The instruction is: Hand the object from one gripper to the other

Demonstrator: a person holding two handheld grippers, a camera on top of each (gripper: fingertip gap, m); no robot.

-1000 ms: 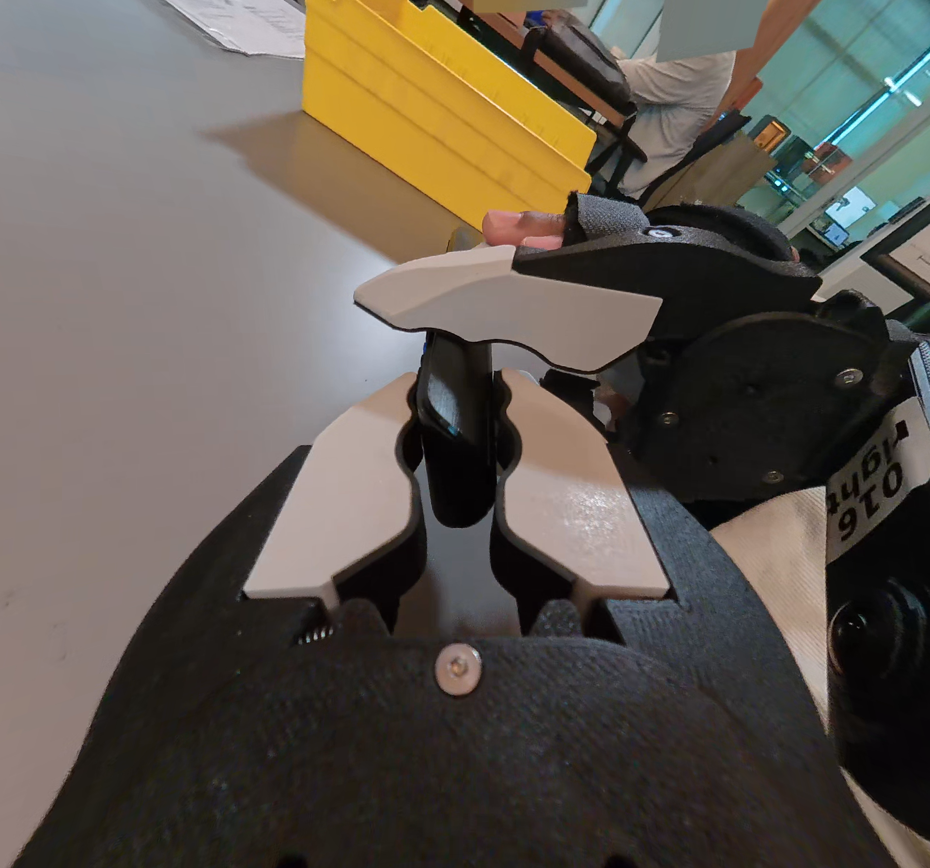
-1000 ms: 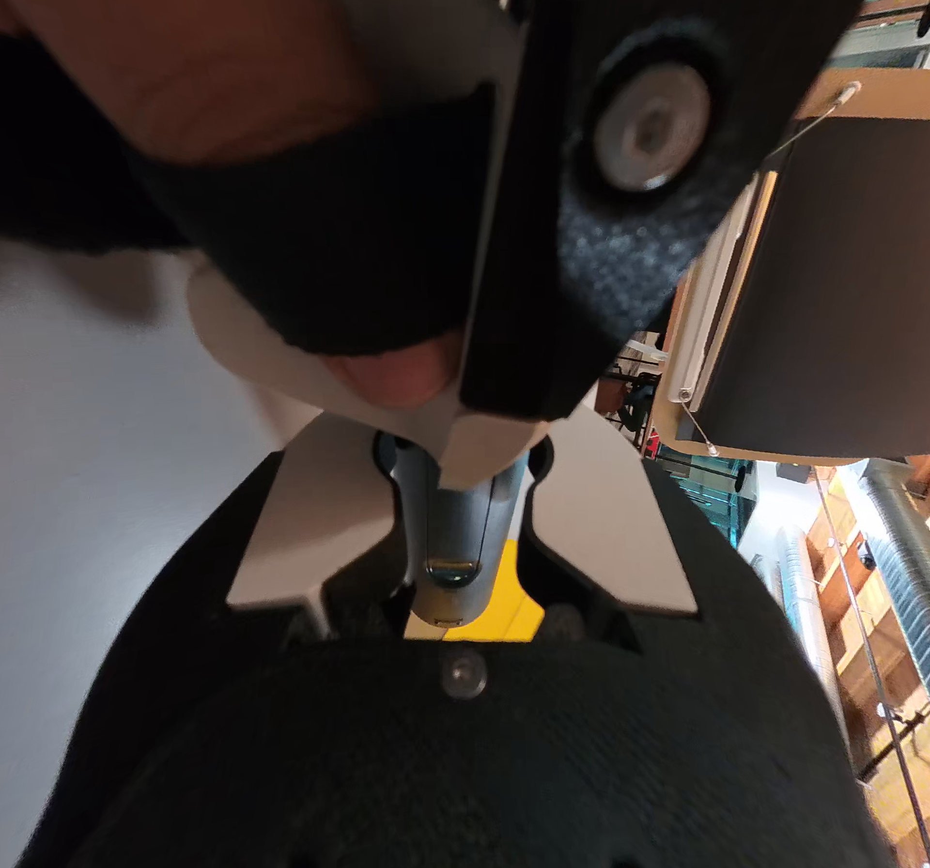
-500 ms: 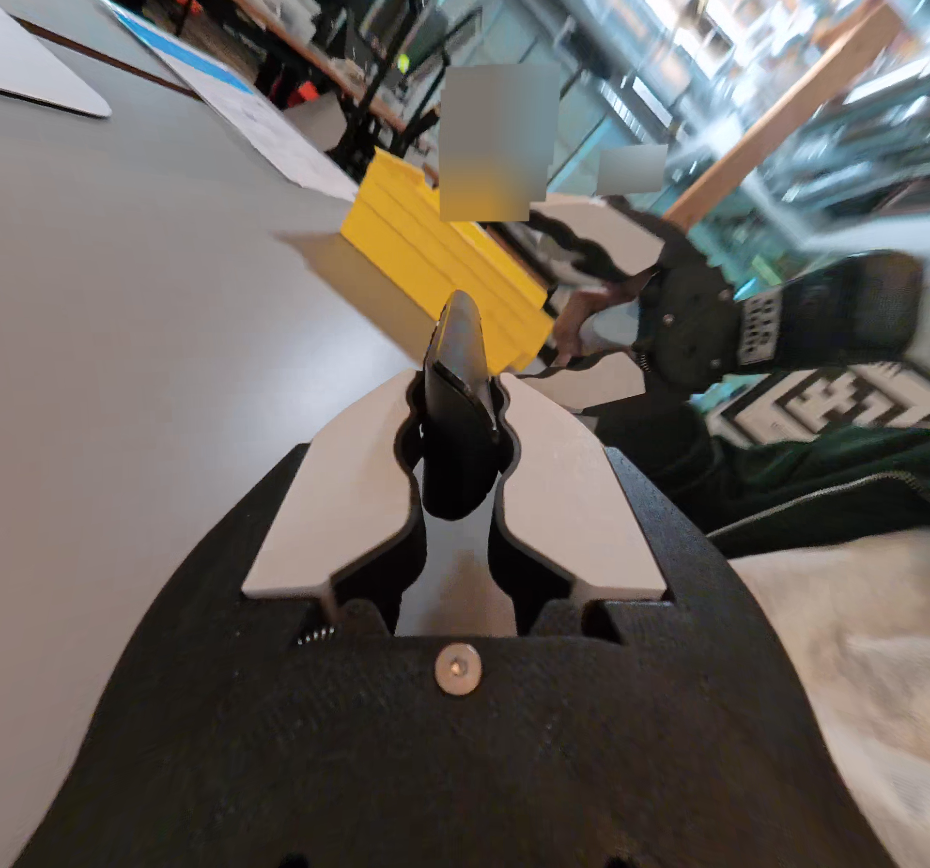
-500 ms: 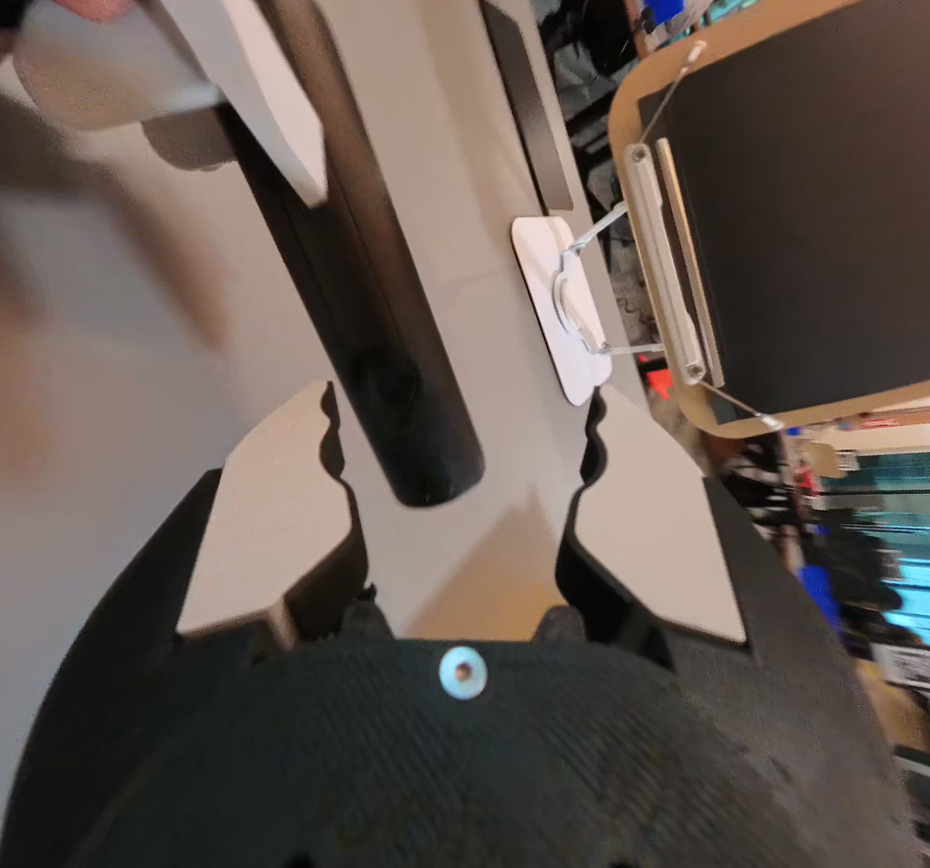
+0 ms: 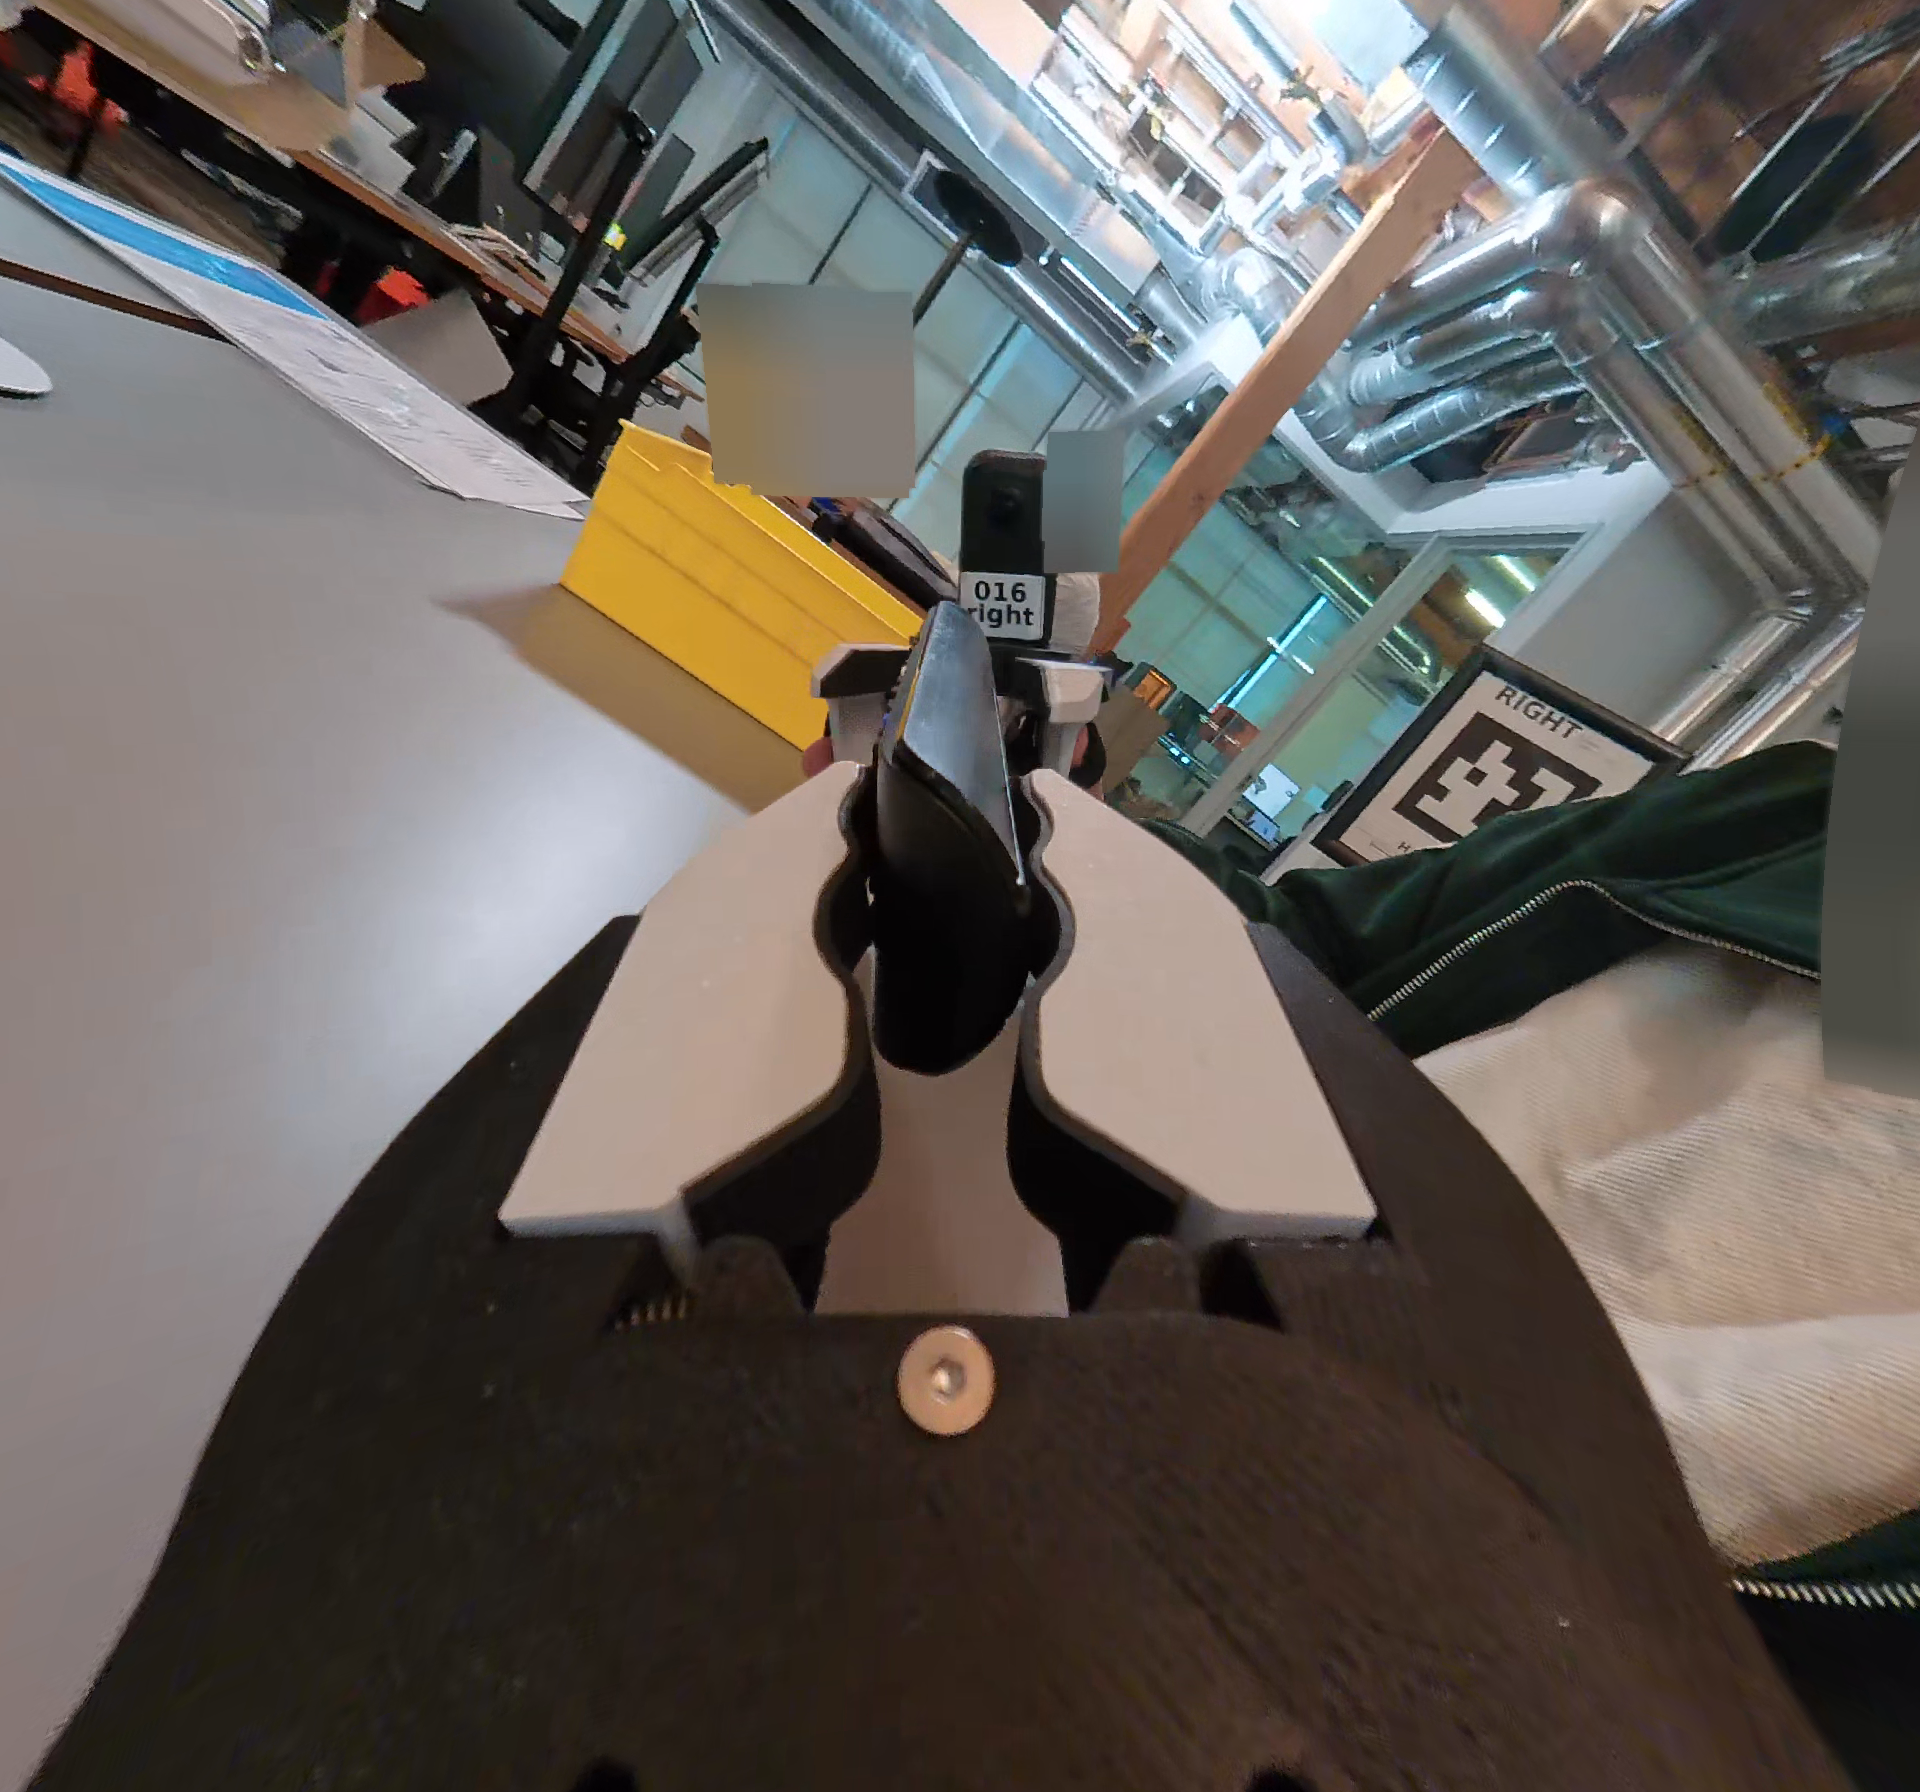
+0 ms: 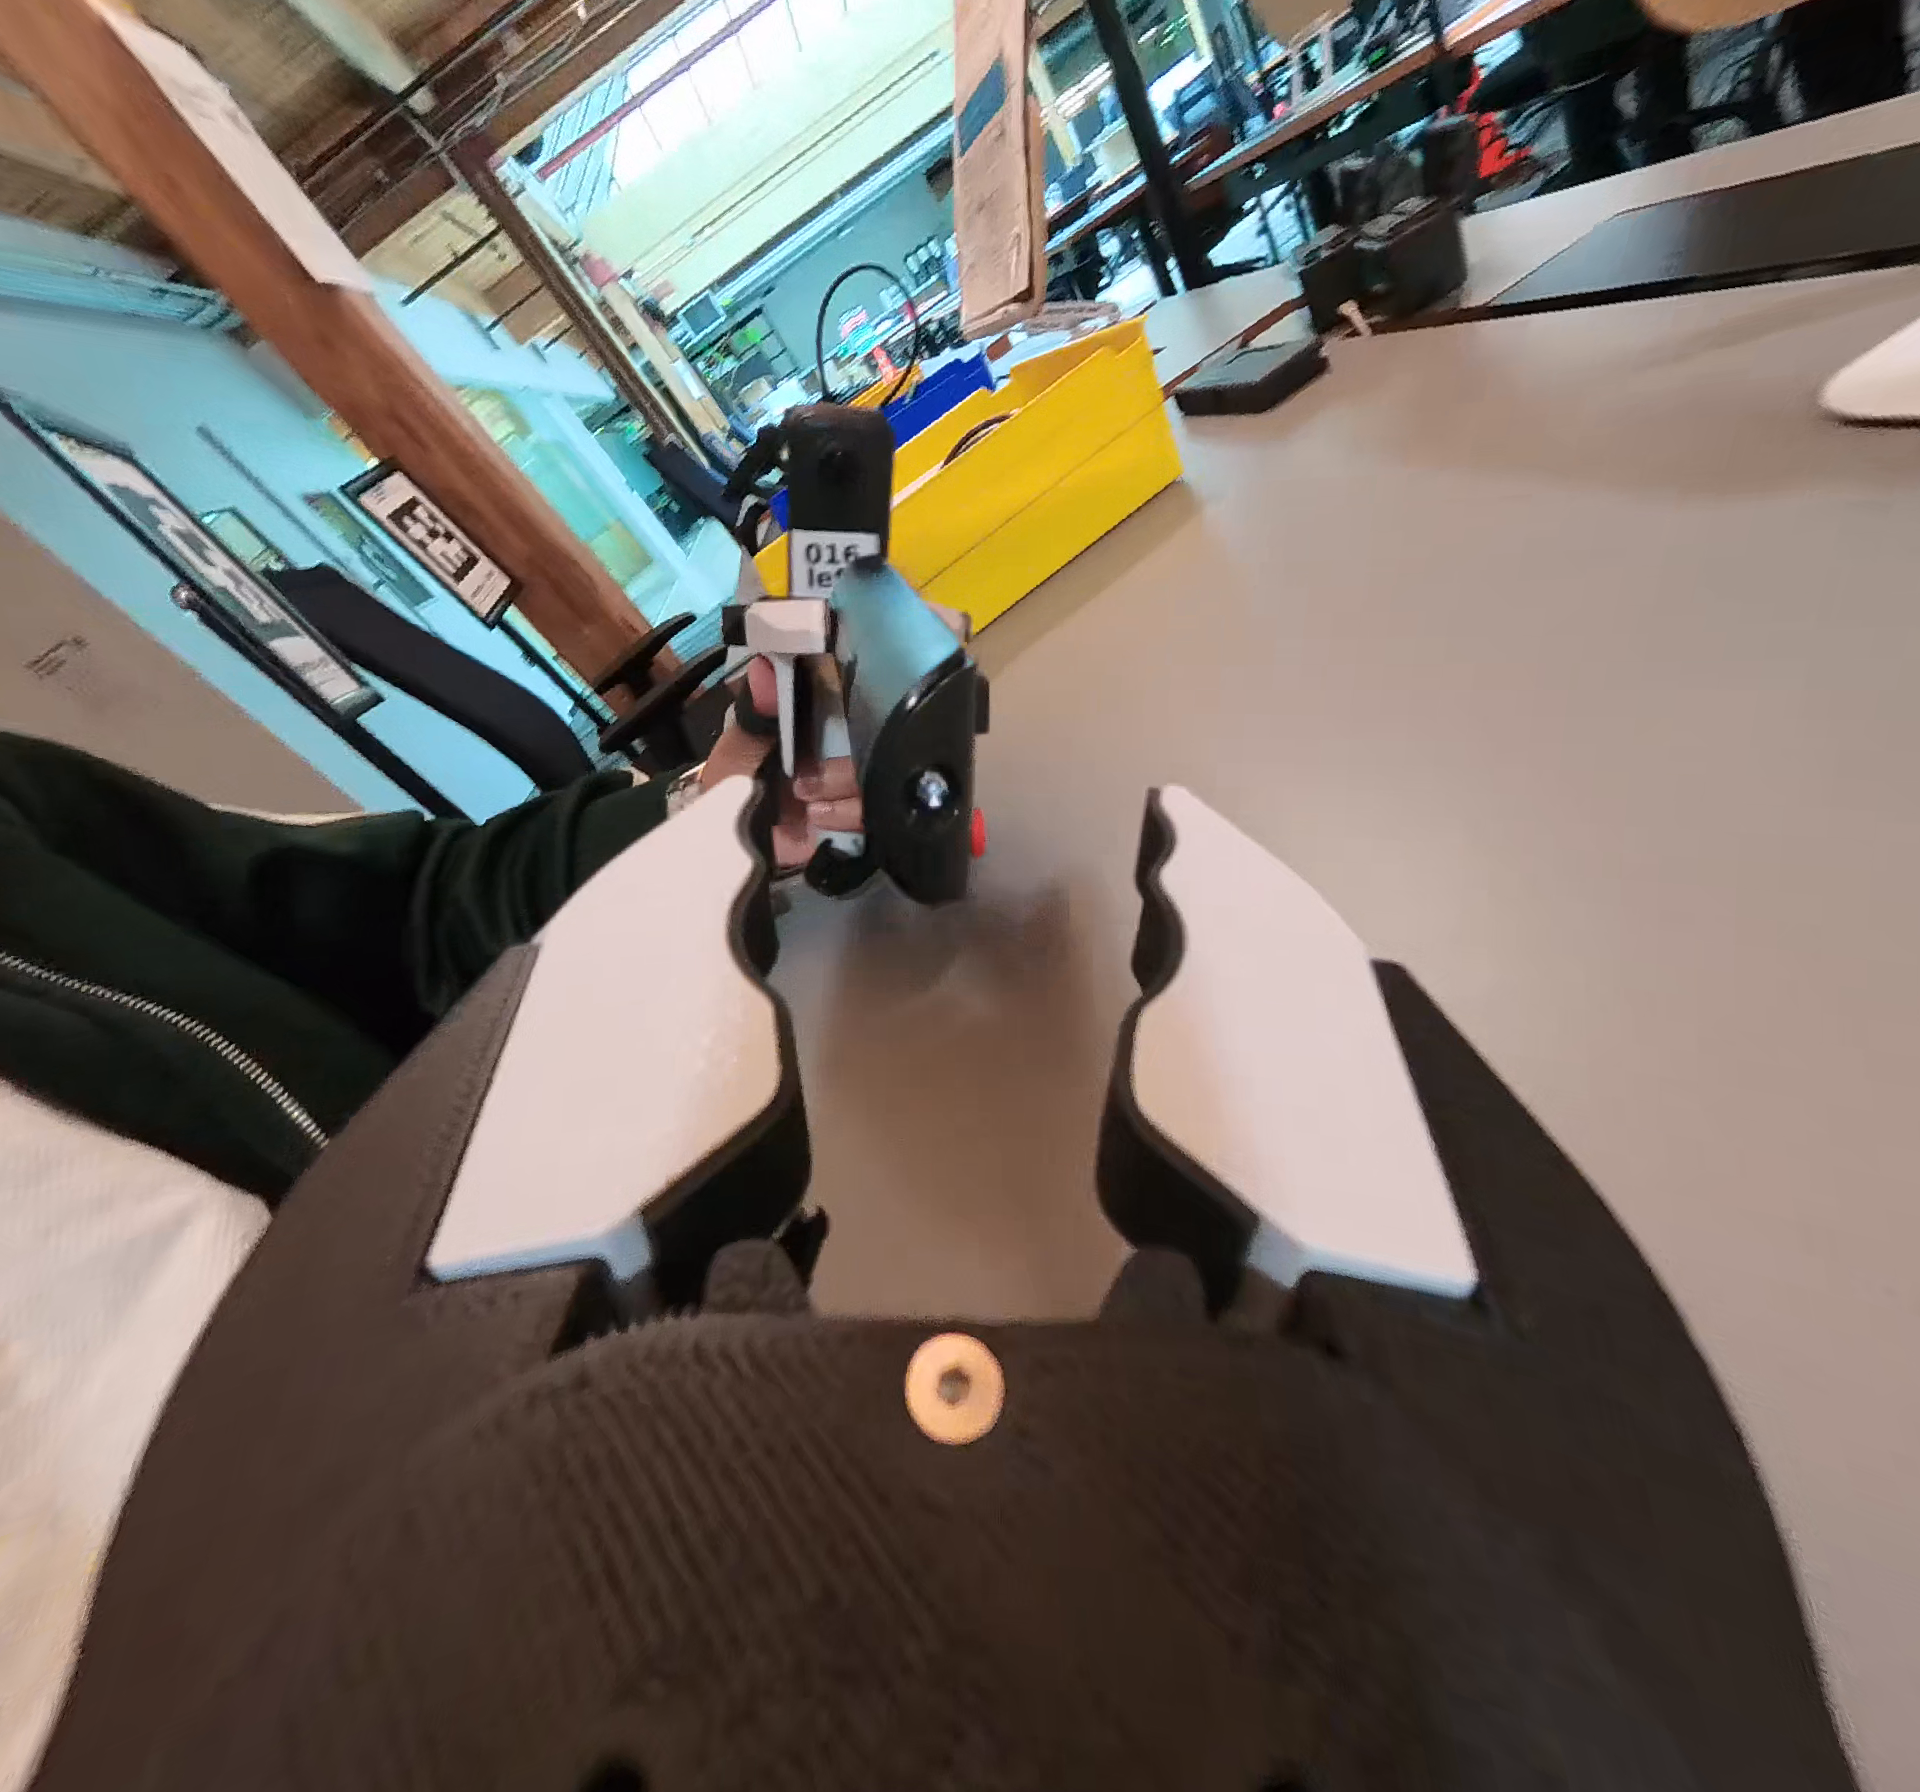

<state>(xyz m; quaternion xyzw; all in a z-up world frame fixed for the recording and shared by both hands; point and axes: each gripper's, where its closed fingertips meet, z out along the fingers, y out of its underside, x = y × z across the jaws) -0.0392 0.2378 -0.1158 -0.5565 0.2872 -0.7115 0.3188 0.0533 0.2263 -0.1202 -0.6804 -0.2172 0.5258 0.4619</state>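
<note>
Above grey table [image 5: 260,807], left gripper [image 5: 940,869] clamps black, glossy, elongated object [image 5: 940,911].

obj [image 5: 940,901] far end hidden behind itself, bg blurred

— What's nearest the camera?

— The right gripper [image 6: 951,812], its two pale fingers [image 6: 634,1046] spread wide with only grey tabletop [image 6: 1455,662] between them.

— And farther off?

— The left gripper [image 6: 831,703], held by a hand [image 6: 800,797] with a dark green sleeve [image 6: 312,901], clamps a black object [image 6: 920,766] with a small red button near its lower end. It hangs just above the tabletop.

— Anything behind?

— A yellow bin [image 6: 1049,485] on the tabletop, and a blue bin [image 6: 951,381] just beyond it.
</note>
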